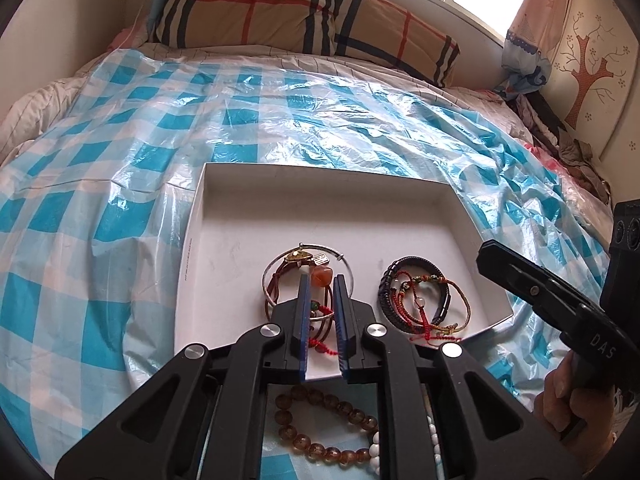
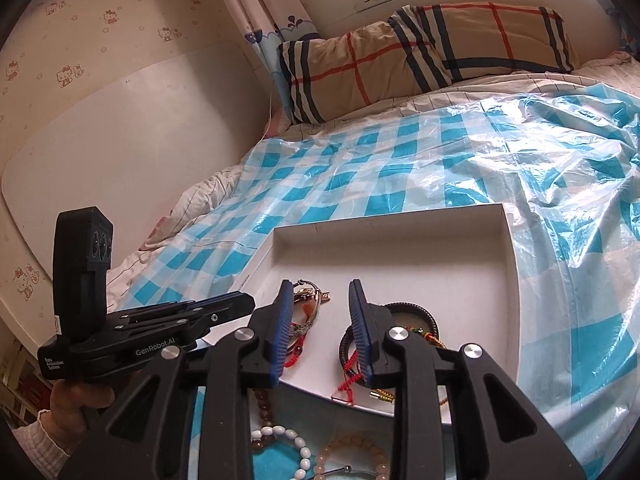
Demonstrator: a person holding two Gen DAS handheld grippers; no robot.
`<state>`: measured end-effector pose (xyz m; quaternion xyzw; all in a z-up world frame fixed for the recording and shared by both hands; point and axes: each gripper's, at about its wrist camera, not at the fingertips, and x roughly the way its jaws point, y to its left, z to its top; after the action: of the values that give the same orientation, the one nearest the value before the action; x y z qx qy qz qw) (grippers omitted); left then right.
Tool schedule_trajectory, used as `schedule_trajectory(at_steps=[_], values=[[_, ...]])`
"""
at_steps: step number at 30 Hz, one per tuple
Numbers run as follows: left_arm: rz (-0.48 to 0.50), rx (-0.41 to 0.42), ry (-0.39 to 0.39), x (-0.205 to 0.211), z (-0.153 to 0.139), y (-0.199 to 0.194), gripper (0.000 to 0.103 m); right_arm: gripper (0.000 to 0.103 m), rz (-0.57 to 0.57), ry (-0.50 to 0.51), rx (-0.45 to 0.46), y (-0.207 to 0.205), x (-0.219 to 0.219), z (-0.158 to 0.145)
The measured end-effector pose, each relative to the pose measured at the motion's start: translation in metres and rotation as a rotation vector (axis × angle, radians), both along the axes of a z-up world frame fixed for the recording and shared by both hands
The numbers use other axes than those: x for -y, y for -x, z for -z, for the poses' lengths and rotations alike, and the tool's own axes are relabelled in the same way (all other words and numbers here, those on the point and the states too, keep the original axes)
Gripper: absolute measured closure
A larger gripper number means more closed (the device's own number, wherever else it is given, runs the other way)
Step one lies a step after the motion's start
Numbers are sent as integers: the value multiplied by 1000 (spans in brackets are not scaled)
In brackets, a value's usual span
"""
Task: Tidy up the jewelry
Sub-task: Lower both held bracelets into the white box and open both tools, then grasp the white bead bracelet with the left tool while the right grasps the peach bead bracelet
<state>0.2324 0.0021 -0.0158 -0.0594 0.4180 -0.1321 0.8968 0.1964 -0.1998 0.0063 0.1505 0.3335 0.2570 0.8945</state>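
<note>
You are facing a white tray [image 1: 400, 192] whose far half is lying bare; two bracelet piles [image 1: 424, 300] are crowding its near edge.

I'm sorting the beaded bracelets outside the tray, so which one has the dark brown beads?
The brown bead bracelet, lying on the checked sheet just below the white tray. The neighbouring strands have white or pale peach beads.

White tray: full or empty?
Partly filled. The white tray holds two bracelet piles near its front edge, one left and one right; the far half is bare. More bead bracelets lie outside it.
</note>
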Motion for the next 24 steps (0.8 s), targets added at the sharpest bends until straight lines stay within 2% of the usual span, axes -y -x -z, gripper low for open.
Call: schedule_trajectory(at_steps=[5,9,16,24], values=[[-13,-20,3,-9,0,21,90,72,20,-31,-45,22,14,2],[-3,-33,7,-12,0,47,83,70,24,-23,-71,47,19,2],[73,-82,-30,-5,10,76,83,70,8,11,-132,87,18,14],[158,-110,-80,17,20,84,82,70,16,94,-170,92,13,26]])
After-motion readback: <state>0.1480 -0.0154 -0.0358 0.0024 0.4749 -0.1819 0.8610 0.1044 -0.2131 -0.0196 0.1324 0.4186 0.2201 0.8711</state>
